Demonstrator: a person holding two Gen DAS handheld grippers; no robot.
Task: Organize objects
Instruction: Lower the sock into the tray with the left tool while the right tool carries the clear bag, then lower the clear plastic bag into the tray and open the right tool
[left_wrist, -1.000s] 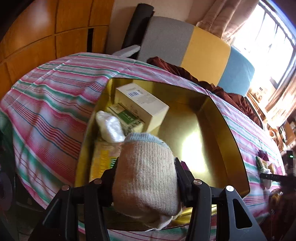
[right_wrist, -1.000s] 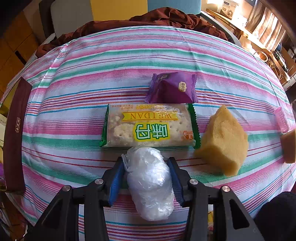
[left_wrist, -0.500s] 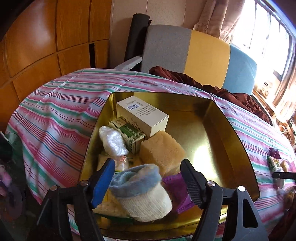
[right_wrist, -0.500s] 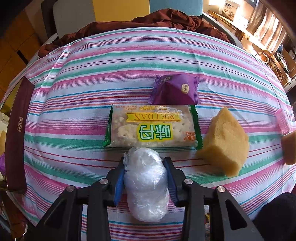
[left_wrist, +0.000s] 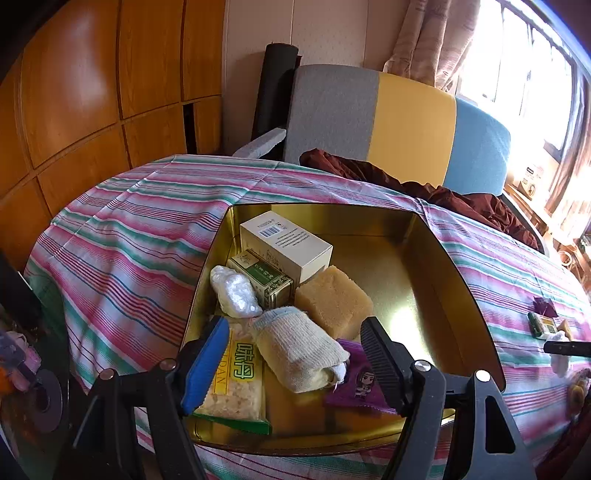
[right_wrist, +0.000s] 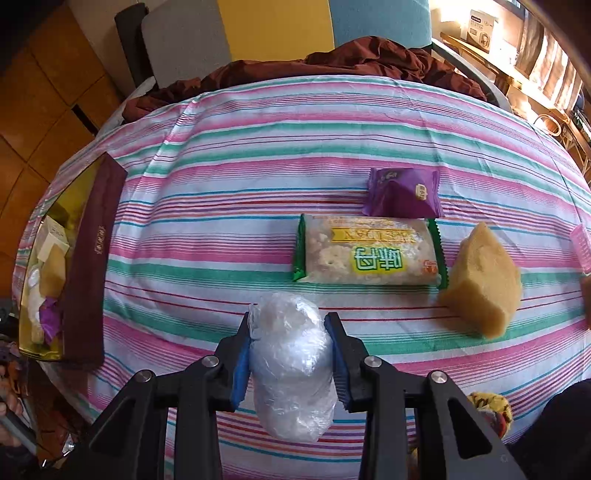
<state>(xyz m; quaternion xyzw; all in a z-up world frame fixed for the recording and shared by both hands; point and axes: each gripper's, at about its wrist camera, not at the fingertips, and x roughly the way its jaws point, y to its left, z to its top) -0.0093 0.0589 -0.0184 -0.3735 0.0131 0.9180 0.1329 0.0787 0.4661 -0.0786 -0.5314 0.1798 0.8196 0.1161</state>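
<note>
Several items, a rolled sock (left_wrist: 299, 349) among them, are already laid in the gold tin (left_wrist: 436, 266) under the left claw (left_wrist: 291, 363), spread apart and empty. A plastic-wrapped bundle (right_wrist: 291, 365) is clamped in the right claw (right_wrist: 290, 363); at right of frame a cracker packet (right_wrist: 369, 254), purple pouch (right_wrist: 402, 192) and sponge (right_wrist: 484, 280) are left on the table (right_wrist: 221, 184).

sock (left_wrist: 299, 349) in tin (left_wrist: 458, 280), beside sponge (left_wrist: 332, 301)

We read "WEIDAN" upside down on the cracker packet (right_wrist: 369, 254) on the table (right_wrist: 229, 192) — and "DAN" on the packet in the tin (left_wrist: 236, 380); the white box's (left_wrist: 286, 243) barcode print stayed illegible.
</note>
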